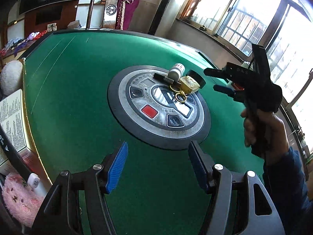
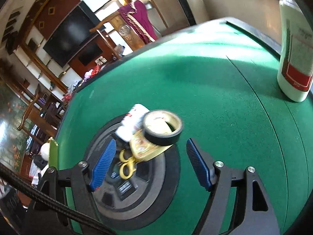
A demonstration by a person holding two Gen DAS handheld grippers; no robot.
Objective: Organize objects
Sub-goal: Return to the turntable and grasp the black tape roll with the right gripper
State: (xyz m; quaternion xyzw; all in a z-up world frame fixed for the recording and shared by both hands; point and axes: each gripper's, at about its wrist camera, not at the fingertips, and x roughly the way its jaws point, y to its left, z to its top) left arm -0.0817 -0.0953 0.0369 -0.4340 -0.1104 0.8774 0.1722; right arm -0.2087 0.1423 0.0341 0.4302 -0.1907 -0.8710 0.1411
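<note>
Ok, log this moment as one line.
left claw: open, empty | right claw: open, empty | tape roll, gold padlock, white bottle: piled on centre console

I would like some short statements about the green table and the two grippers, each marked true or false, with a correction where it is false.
1. The tape roll lies flat on the green table. False: it rests on the gold padlock.
2. The right gripper holds nothing. True.
3. The tall white bottle lies on its side. False: it stands upright.
4. The left gripper is open. True.
5. The small objects sit together on the round centre panel. True.
</note>
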